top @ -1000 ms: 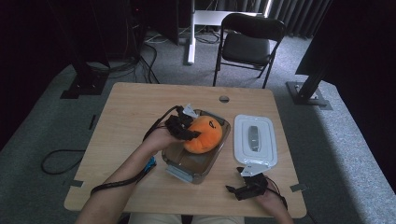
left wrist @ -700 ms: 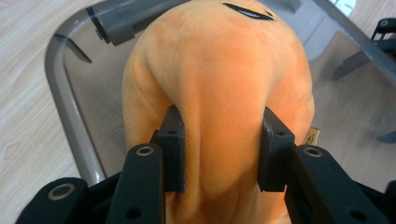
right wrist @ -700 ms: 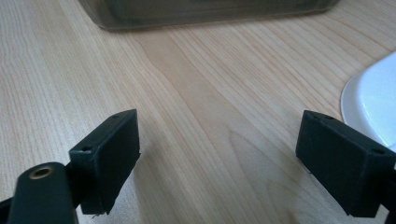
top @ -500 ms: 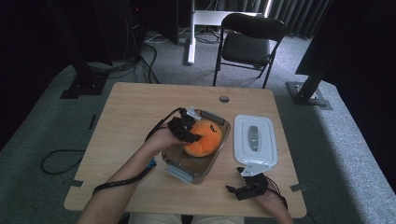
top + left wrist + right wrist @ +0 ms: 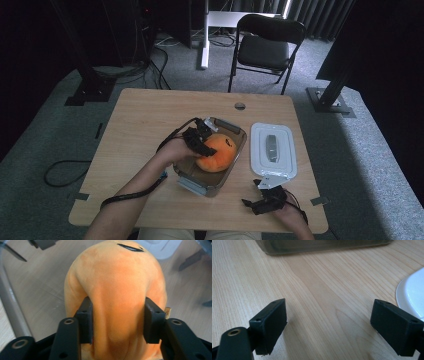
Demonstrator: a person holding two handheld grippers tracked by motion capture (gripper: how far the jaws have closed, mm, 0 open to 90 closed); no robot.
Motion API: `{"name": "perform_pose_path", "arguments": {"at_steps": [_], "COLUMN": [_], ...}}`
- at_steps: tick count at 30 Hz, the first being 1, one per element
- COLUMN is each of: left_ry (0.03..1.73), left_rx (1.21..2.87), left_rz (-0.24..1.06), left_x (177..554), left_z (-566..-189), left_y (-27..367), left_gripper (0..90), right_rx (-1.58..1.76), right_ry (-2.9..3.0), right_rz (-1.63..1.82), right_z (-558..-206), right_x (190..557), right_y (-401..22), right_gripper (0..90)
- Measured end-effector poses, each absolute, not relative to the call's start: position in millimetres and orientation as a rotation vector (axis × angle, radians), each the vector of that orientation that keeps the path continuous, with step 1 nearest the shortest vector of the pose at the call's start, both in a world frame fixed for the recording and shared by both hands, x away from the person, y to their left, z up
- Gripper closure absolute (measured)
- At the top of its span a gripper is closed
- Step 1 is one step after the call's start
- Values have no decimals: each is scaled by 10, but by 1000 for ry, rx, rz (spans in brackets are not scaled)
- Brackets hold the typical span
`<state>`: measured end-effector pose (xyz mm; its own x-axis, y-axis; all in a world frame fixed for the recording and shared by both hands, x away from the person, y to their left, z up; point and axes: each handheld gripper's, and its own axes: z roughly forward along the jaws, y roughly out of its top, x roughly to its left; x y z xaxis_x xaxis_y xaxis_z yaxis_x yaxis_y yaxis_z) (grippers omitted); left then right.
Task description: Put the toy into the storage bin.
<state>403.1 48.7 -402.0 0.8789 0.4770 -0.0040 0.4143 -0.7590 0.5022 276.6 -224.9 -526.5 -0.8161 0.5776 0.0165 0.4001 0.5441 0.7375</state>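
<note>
1. Over the clear container (image 5: 210,159) at the worktop's (image 5: 140,125) middle, the left claw (image 5: 199,141) is letting go of the orange plush toy (image 5: 216,151), which is sitting inside the container.
2. Its jaws have just been opening; in the left gripper view the pads (image 5: 85,320) are flanking the toy's (image 5: 117,290) soft body and still seem to be dimpling the fabric, though contact is hard to judge this close.
3. The release is going best if the jaws are spreading fully before the hand is lifting, so the plush is not being dragged back out.
4. A straight upward withdrawal is keeping the claw off the container's rim.
5. The right claw (image 5: 337,326) is resting wide open and empty on the worktop near the white lid (image 5: 272,150), well placed for fetching it.
</note>
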Motion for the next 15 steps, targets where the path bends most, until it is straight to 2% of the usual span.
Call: {"name": "perform_pose_path", "arguments": {"at_steps": [3,8,15], "left_ry": [625,583,577], "left_rx": [2600,2645,2642], "left_rz": [207,226,212], "left_x": [4015,3981,3972], "left_z": [-4047,-4052,-4041], "left_y": [439,393,397], "left_gripper": [441,396,289], "right_rx": [824,821,822], "right_ry": [2553,2554,2554], "right_rz": [1132,1128,1129], "right_z": [-5265,-5266,-5266], "right_x": [2766,2766,2767], "right_y": [-2249,-2249,-2251], "right_gripper": [133,134,134]}}
